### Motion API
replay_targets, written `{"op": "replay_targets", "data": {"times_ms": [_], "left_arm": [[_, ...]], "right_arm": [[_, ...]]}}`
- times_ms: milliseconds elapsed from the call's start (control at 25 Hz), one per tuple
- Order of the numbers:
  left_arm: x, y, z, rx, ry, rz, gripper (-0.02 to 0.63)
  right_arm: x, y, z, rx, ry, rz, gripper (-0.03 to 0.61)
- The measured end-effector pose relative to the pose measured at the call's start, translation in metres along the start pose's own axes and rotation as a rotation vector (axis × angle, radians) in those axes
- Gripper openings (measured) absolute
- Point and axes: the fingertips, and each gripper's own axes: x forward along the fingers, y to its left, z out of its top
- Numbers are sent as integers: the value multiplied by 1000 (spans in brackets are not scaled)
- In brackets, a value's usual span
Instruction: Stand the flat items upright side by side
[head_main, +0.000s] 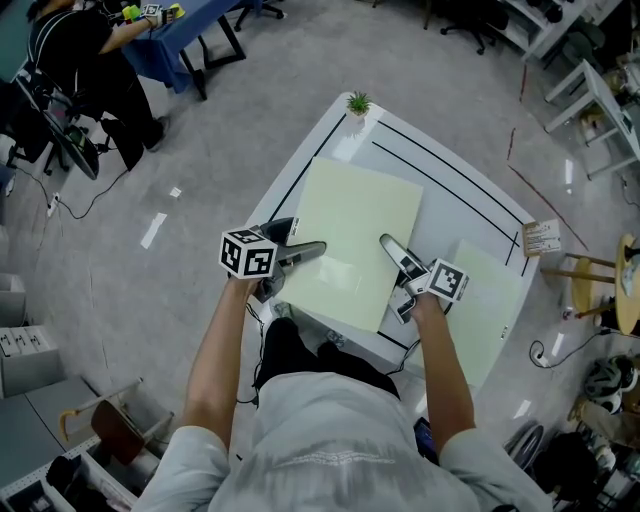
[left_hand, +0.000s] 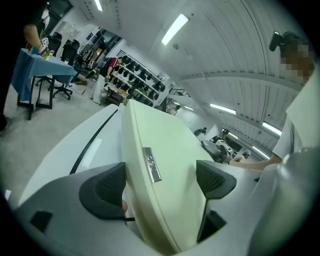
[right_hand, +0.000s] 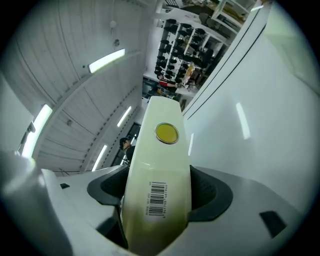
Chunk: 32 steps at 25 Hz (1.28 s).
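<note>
A large pale green file folder (head_main: 352, 228) is in the middle of the white table (head_main: 455, 200), its broad face turned up toward the head camera. My left gripper (head_main: 318, 248) reaches in at its left edge. In the left gripper view the folder's edge (left_hand: 172, 135), with a small metal label plate (left_hand: 152, 165), runs between the wide-spread jaws (left_hand: 160, 181), which stand open around it. My right gripper (head_main: 385, 242) is shut on the near right part. In the right gripper view the spine (right_hand: 160, 150), with its barcode and yellow dot, fills the gap between the jaws (right_hand: 157, 192). A second pale green folder (head_main: 490, 310) lies flat at the right.
A small green plant (head_main: 358, 102) stands at the table's far corner, and black lines (head_main: 450, 165) run along the far side. A wooden stool with a paper tag (head_main: 545, 240) stands to the right. A seated person (head_main: 75, 60) is by a blue table at the far left.
</note>
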Motion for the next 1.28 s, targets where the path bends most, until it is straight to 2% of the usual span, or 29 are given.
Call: {"op": "replay_targets", "data": {"times_ms": [120,240,400,600,800,920,1040,1160,1280], "left_arm": [[-1,2,1,-22,-15,-14,437],[-2,0,2,-32,-34,-46,437],[-2,-15,-1,-52,-19,-179,445],[-3,-33,-3,-80,14,-333,443],[-6,-55,-9,20,79,-448,419],[-9,-60,-3,11,70,-461,397],[-9,-67,14,-18,-32,-475,303],[-6,-81,23,-9,-74,-461,277],[-3,-93,31,36,-88,-470,270]], "right_arm": [[-2,-1,-2,-42,22,5,379],[-4,6,-1,-136,48,52,380],[-12,23,-2,-321,103,150,380],[-13,39,-8,-421,137,238,380],[-12,49,-9,-466,174,289,380],[-11,54,-7,-492,188,282,380],[-12,60,5,-530,141,257,385],[-17,67,18,-574,108,233,393],[-25,75,27,-607,101,213,393]]}}
